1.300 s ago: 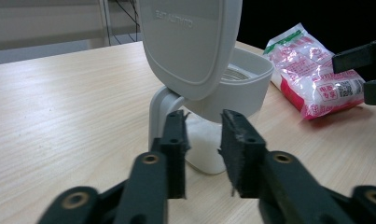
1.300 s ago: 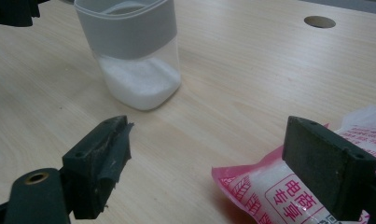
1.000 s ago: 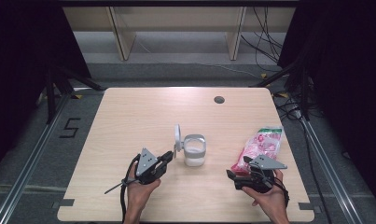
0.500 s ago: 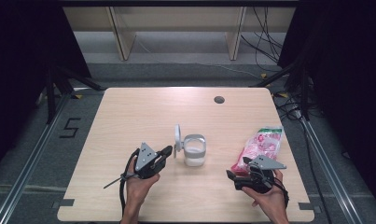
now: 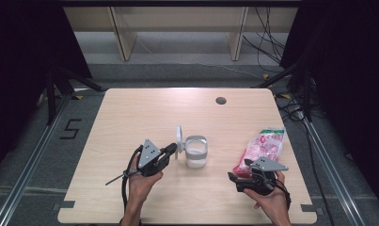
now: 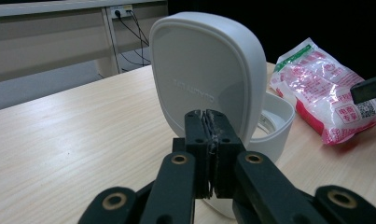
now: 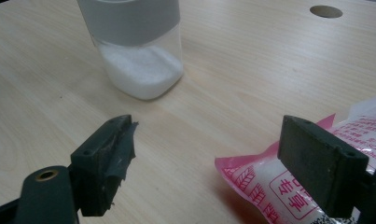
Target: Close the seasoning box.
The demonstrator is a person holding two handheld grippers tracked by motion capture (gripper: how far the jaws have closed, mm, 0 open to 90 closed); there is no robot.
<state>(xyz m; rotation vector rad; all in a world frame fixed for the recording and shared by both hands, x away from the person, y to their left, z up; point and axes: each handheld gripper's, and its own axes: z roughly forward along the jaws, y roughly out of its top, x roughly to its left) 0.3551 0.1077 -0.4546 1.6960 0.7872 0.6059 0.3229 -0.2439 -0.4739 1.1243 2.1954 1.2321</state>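
A clear container (image 5: 196,152) with a white collar holds white granules and stands mid-table, its white hinged lid (image 5: 178,136) flipped upright. My left gripper (image 5: 171,149) is shut, and its tips rest against the lid's lower face (image 6: 204,70). In the left gripper view the closed left gripper (image 6: 208,119) has nothing between its jaws. A pink and white bag (image 5: 264,146) lies to the right. My right gripper (image 5: 235,181) is open beside the bag's near end. In the right gripper view, the right gripper (image 7: 213,158) is wide apart, the bag's corner (image 7: 279,186) sits by the right jaw, and the container (image 7: 139,51) stands ahead.
The wooden table (image 5: 130,117) has a round cable hole (image 5: 220,100) at the back right. Past the table's far edge are shelf legs and loose cables on the floor. Metal rails run along both sides of the table.
My left gripper has moved forward a little, up to the open lid. The right gripper, the bag and the container have stayed put.
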